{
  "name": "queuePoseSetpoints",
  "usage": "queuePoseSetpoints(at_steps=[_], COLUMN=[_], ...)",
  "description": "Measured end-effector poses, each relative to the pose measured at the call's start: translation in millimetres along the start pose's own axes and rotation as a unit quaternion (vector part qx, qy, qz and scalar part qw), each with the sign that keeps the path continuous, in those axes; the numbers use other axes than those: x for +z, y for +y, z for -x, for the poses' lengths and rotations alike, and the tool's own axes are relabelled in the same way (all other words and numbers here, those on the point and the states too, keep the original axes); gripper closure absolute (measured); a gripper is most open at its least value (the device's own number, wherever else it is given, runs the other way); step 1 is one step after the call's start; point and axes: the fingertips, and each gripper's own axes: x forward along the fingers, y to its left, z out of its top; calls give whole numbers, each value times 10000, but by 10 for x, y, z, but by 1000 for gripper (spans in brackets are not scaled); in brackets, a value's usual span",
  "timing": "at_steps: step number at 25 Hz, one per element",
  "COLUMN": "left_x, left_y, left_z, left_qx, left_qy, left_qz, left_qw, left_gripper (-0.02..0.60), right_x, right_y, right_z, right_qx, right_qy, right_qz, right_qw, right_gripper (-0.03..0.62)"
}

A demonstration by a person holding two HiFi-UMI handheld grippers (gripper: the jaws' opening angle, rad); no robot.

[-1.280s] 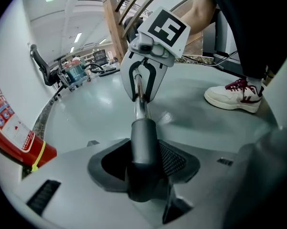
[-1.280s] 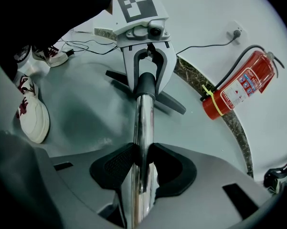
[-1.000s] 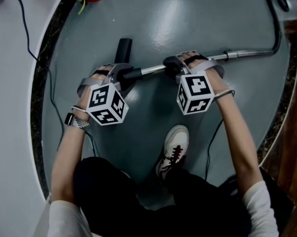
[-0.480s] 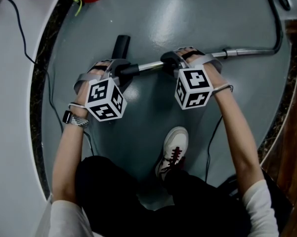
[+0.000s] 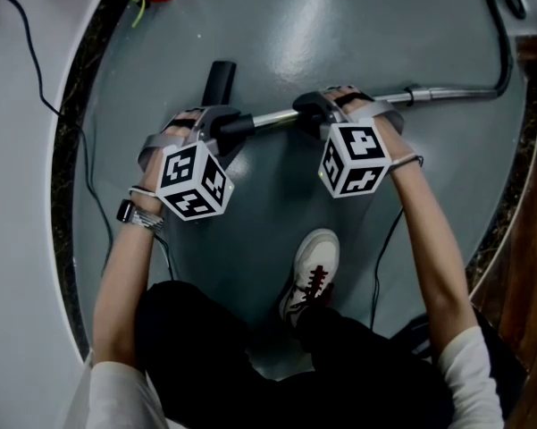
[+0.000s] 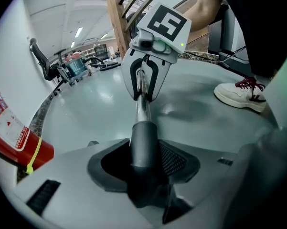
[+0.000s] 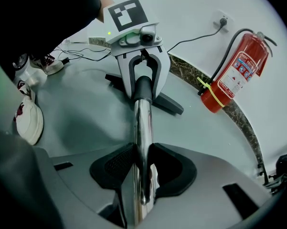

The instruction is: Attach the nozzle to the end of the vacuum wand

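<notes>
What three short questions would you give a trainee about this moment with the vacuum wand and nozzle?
1. True or false: the right gripper is shut on the chrome wand.
2. What is the left gripper shut on?
A. the nozzle's dark neck
B. a white sneaker
C. a power cord
3. Name the red thing that the right gripper view shows at its right side.

Key
1. True.
2. A.
3. The fire extinguisher.
</notes>
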Motion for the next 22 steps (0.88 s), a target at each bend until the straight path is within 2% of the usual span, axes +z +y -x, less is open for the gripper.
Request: queuePoseSetpoints(at_steps=[9, 11, 13, 15, 18, 22], left_x=[74, 114, 131, 123, 103, 135], left_y=[-3, -6, -6, -13, -40, -27], left_z=[-92, -88, -80, -63, -25, 69], left_qx=[35, 51, 24, -32, -132, -164], left_qy=[-56, -101, -103, -108, -156, -357], left_qz=[-96, -155, -188, -152, -14, 105], left_qw=[9999, 9998, 9998, 9998, 9998, 9992], left_gripper=[393, 374, 350, 341, 330, 328], right_x=[13, 10, -24, -67, -120, -265], right_y=[-11, 26, 73, 89, 33, -16], right_z=[-4, -4, 4, 29, 100, 202], right_qx=[-326, -328, -298, -275, -306, -544], right_qy=[-391, -442, -433, -449, -731, -1098], right_qz=[-194, -132, -80, -185, -806, -1871], right_qw=[9985, 9984, 9986, 9984, 9936, 9747], right_gripper=[437, 434, 391, 376, 375, 375])
